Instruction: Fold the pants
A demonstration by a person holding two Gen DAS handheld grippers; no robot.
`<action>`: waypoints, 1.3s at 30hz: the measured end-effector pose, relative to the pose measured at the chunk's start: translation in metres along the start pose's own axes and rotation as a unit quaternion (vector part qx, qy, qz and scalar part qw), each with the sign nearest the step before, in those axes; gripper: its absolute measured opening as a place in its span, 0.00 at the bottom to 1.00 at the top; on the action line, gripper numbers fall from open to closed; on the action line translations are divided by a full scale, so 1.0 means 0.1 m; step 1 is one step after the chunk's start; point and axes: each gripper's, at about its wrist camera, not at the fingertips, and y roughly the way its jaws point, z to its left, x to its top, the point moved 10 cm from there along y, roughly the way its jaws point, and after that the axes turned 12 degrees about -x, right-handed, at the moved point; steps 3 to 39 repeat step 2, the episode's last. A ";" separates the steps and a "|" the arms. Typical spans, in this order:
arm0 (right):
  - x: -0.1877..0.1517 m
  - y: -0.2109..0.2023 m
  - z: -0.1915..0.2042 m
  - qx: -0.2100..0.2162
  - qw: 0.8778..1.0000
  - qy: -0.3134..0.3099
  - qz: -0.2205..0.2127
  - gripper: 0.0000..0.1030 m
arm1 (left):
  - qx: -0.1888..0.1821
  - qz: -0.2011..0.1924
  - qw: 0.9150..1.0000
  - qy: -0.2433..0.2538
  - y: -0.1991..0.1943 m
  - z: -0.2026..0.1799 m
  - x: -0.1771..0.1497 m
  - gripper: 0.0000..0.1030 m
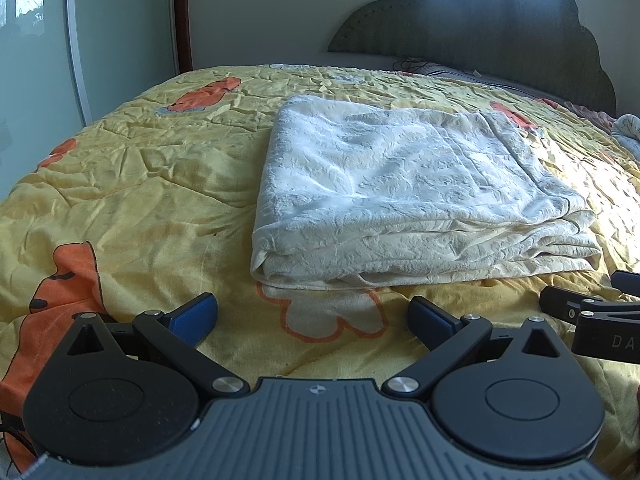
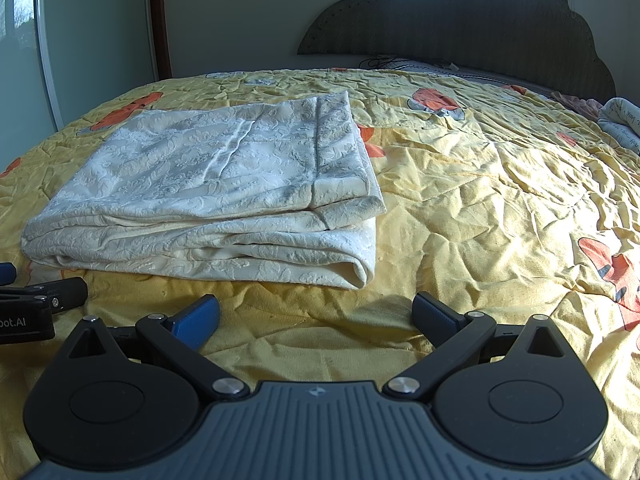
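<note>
The cream patterned pants (image 1: 404,188) lie folded into a thick flat rectangle on the yellow bedspread (image 1: 140,184). My left gripper (image 1: 314,316) hovers open just short of the stack's near edge, with nothing between its blue pads. In the right wrist view the folded pants (image 2: 216,192) sit ahead and to the left, their layered edges facing me. My right gripper (image 2: 316,316) is open over bare bedspread (image 2: 480,208), a little short of the stack's near right corner. Each gripper shows at the edge of the other's view.
A dark scalloped headboard (image 1: 500,32) stands at the far end of the bed. Rumpled light bedding (image 2: 622,120) lies at the far right. A wall and a glass door (image 1: 36,40) are on the left. Open bedspread extends to the right of the pants.
</note>
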 end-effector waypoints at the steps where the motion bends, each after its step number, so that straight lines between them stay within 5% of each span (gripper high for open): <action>1: 0.00 0.00 0.00 0.000 1.000 0.000 0.000 1.00 | 0.002 0.001 1.000 0.000 0.00 0.00 0.00 1.00; 39: 0.00 0.00 0.00 0.000 1.000 0.000 0.000 1.00 | 0.004 0.002 1.000 0.002 0.01 -0.01 0.00 1.00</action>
